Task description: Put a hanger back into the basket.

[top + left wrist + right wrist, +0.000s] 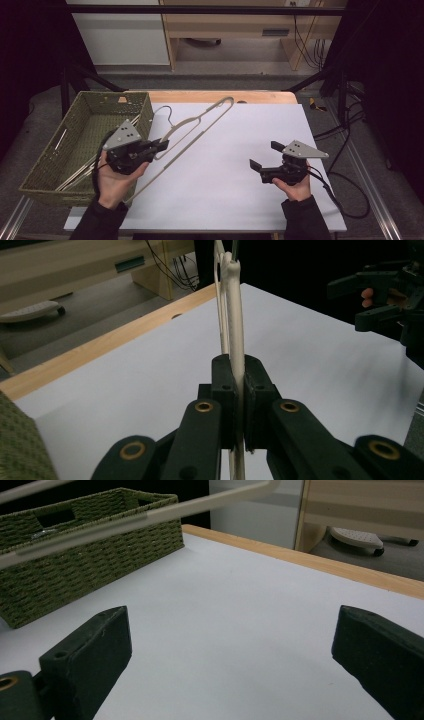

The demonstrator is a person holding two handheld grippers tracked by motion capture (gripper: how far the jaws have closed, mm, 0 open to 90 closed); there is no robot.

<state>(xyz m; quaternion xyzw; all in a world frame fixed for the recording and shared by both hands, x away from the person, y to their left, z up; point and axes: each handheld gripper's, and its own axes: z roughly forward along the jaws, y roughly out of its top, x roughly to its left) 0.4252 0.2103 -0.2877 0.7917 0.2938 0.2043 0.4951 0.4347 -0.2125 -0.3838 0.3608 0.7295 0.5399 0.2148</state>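
No text, label, brand, number or sign could be read in any of the views. A small dark plate point(275, 32) was seen on the front of the wooden furniture beyond the far edge of the surface point(240, 165), and the same plate point(129, 263) was seen in the left gripper view, but whatever may have been printed on it was too small and blurred to be made out. Nothing was found written on the white sheet covering the surface, and no marking was seen on the woven basket point(52, 165) at its left side.
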